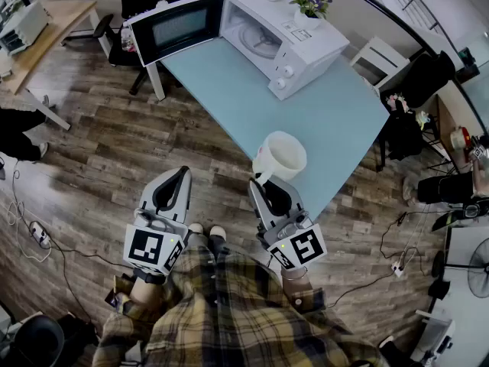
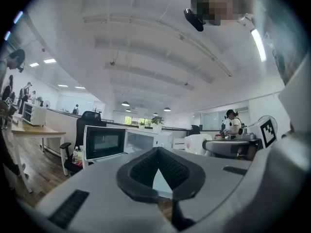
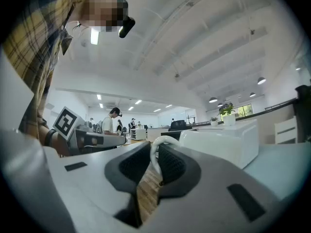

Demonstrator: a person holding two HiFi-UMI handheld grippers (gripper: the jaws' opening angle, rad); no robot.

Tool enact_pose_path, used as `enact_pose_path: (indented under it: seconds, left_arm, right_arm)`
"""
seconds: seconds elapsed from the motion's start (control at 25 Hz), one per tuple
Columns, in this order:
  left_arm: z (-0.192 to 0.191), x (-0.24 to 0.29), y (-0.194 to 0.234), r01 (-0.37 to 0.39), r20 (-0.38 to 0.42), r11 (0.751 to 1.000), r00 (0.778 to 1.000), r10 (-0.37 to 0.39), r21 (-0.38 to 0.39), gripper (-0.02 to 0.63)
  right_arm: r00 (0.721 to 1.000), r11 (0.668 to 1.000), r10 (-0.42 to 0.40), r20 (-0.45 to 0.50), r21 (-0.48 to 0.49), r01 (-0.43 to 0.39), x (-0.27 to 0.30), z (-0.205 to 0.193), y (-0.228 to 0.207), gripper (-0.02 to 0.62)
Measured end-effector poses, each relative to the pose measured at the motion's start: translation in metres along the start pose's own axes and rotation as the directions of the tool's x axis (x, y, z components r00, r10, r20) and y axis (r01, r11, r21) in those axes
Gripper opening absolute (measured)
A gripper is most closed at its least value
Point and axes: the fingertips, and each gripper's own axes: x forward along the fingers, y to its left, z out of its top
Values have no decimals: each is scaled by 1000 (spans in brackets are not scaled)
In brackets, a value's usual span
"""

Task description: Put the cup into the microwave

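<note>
Cup [image 1: 280, 156] is at the near edge of the blue worktop [image 1: 328, 121], well apart from the microwave [image 1: 286, 37] at the far end. The right gripper [image 1: 263, 183] has its fingers clamped on the thin white handle [image 3: 153, 157]. I judge this hold is chosen because the handle keeps the mouth upward and leaves the body free to enter the oven first. The microwave door [image 1: 177, 27] stands wide open, so the cavity is ready, probably for this reason. The left gripper [image 1: 182, 173] hangs over the floor with its fingers together and nothing between them, so it seems only to wait. From above I cannot tell whether the cup rests on the worktop or is lifted a little. In the right gripper view, the fingers hide most of the cup body. What is inside the cup does not show
</note>
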Motion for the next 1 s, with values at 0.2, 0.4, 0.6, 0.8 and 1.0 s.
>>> enact_pose_path:
  seconds: [0.2, 0.4, 0.6, 0.8, 1.0]
  left_arm:
    - [-5, 1, -8, -20, -6, 1000, 1000, 20, 4, -8]
    - [-8, -1, -6, -46, -15, 999, 999, 46, 0, -8]
    - [-6, 11, 15, -62, -9, 998, 998, 62, -2, -8]
    - [0, 36, 50, -32, -6, 999, 999, 32, 4, -8]
    - [14, 71, 108, 20, 4, 1000, 1000, -20, 19, -8]
  right_arm:
    - [1000, 1000, 3, -15, 25, -3, -7, -6, -9, 55]
    - [999, 999, 33, -17, 23, -33, -2, -9, -7, 55]
    - [999, 999, 46, -19, 10, -46, 20, -9, -13, 57]
    - [1000, 1000, 18, -17, 13, -18, 62, -11, -25, 57]
    - [1000, 1000, -23, -6, 1, 23, 128, -9, -33, 58]
